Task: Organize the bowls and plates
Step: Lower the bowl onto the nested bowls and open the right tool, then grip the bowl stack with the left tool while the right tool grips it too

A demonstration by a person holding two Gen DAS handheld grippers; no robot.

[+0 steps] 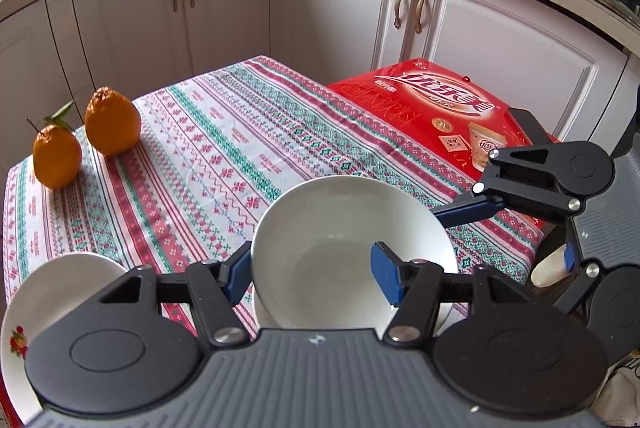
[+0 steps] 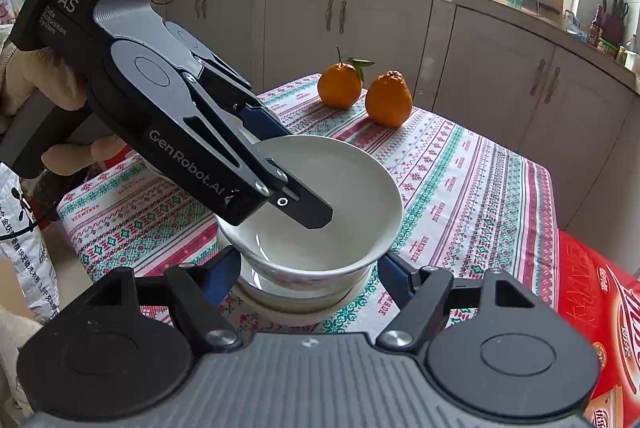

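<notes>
Left gripper (image 1: 310,274): jaws spread, one finger inside white bowl (image 1: 352,252), one outside its rim; contact unclear. Counter (image 1: 208,148): patterned cloth. Right gripper (image 2: 310,274): jaws open, flanking bowl stacked on partly hidden dishes. Plate (image 1: 52,300): cut off. Two oranges (image 1: 112,122).

Glossy, smooth white ceramic bowl (image 1: 352,248); woven, matt patterned cloth (image 1: 224,156) on the worktop; shiny red cardboard box (image 1: 436,104) at two o'clock; dimpled-skinned oranges (image 1: 112,122).
</notes>
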